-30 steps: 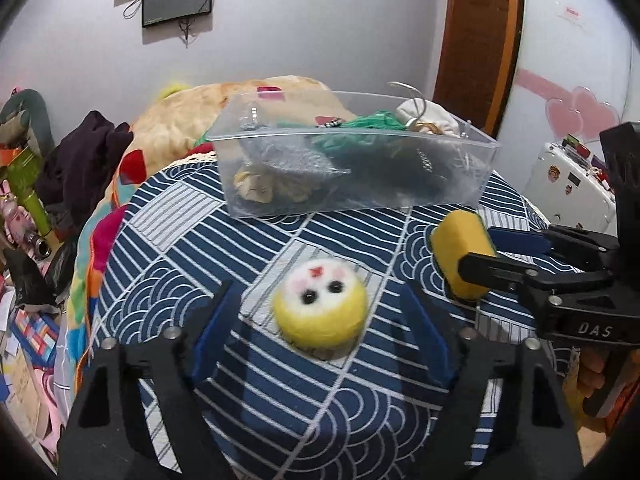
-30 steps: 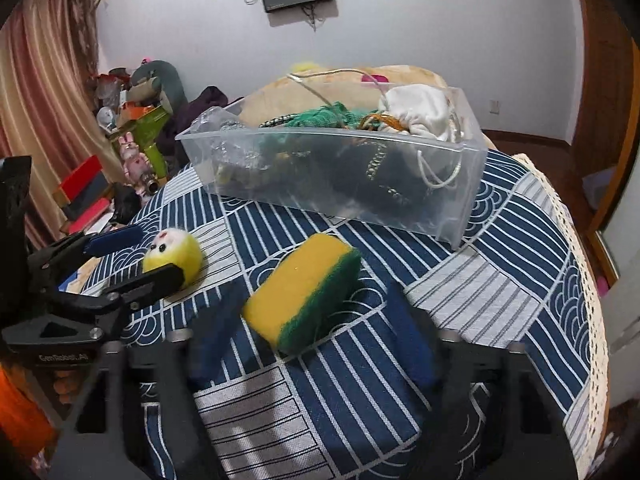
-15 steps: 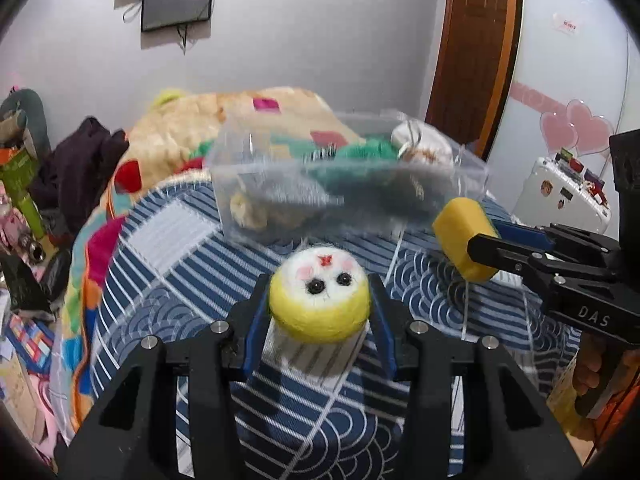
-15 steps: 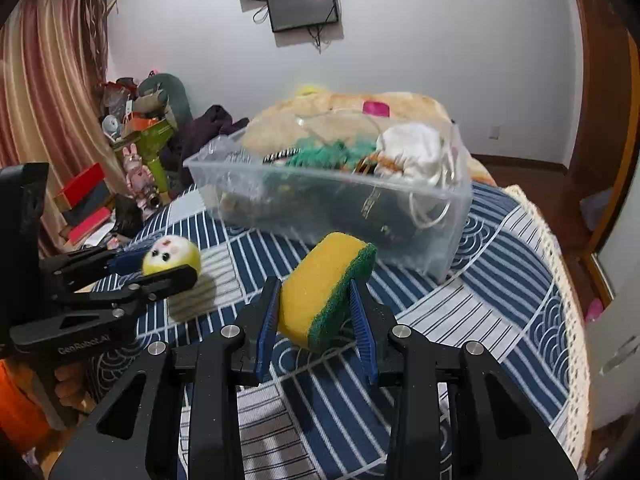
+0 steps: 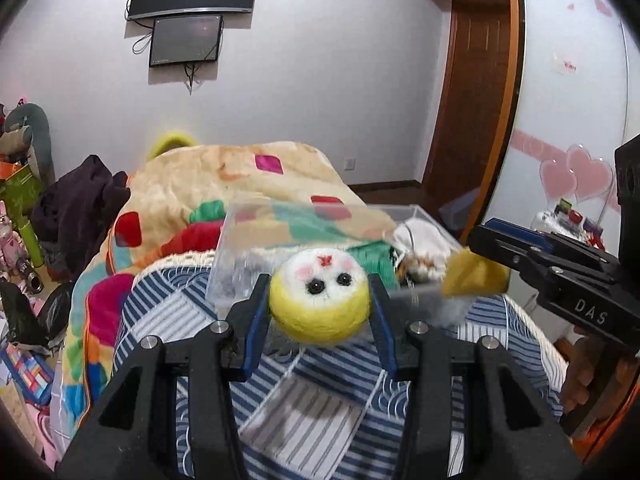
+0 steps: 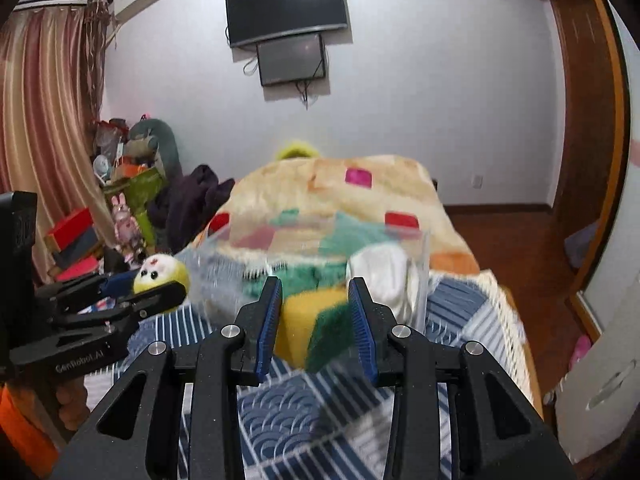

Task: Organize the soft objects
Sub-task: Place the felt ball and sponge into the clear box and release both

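My left gripper [image 5: 319, 312] is shut on a yellow felt ball toy with a white face [image 5: 320, 298], held above the patterned table. It also shows in the right wrist view [image 6: 160, 274]. My right gripper [image 6: 316, 320] is shut on a yellow and green sponge [image 6: 316, 322], also lifted; the sponge shows in the left wrist view [image 5: 474, 272]. A clear plastic bin [image 5: 320, 232] with soft items inside stands just beyond both grippers; it also shows in the right wrist view [image 6: 320, 256].
The table has a blue and white patterned cloth [image 5: 304, 400]. Behind it is a bed with a colourful blanket [image 5: 224, 184]. Clutter and toys [image 6: 128, 200] lie at the left; a wooden door [image 5: 476, 100] is at the right.
Both grippers closed on their objects, then lifted them off the table and moved them up toward the clear bin.
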The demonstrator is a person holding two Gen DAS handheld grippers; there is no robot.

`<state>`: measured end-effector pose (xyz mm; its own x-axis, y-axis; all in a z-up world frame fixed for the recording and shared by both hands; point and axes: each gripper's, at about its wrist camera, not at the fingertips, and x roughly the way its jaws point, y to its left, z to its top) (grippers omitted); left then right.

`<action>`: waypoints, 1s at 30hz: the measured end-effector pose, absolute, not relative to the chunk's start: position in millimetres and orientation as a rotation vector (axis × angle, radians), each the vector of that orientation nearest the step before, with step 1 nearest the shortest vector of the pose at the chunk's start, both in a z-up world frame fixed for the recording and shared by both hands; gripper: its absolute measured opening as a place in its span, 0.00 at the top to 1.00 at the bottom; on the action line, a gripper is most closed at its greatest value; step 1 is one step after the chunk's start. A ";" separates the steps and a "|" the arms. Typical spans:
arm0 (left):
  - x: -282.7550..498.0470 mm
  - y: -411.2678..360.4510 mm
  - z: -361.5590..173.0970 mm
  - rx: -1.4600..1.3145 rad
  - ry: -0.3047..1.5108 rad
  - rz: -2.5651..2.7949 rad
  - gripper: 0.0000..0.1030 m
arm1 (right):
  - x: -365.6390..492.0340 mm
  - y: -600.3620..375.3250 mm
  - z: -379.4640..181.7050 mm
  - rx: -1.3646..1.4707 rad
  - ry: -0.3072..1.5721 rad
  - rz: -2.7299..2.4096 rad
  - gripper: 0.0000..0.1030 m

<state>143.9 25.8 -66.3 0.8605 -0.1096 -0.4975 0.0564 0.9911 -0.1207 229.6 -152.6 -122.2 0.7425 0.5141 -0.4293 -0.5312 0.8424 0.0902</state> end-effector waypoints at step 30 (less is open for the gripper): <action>222.7 25.2 -95.8 -0.083 0.690 -0.073 0.54 | 219.3 -145.4 -195.8 -0.159 0.786 0.639 0.51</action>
<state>222.7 25.2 -95.8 0.7692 -0.0946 -0.6320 0.0399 0.9942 -0.1003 219.3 -145.4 -195.8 0.5302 0.4757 -0.7018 -0.5904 0.8013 0.0971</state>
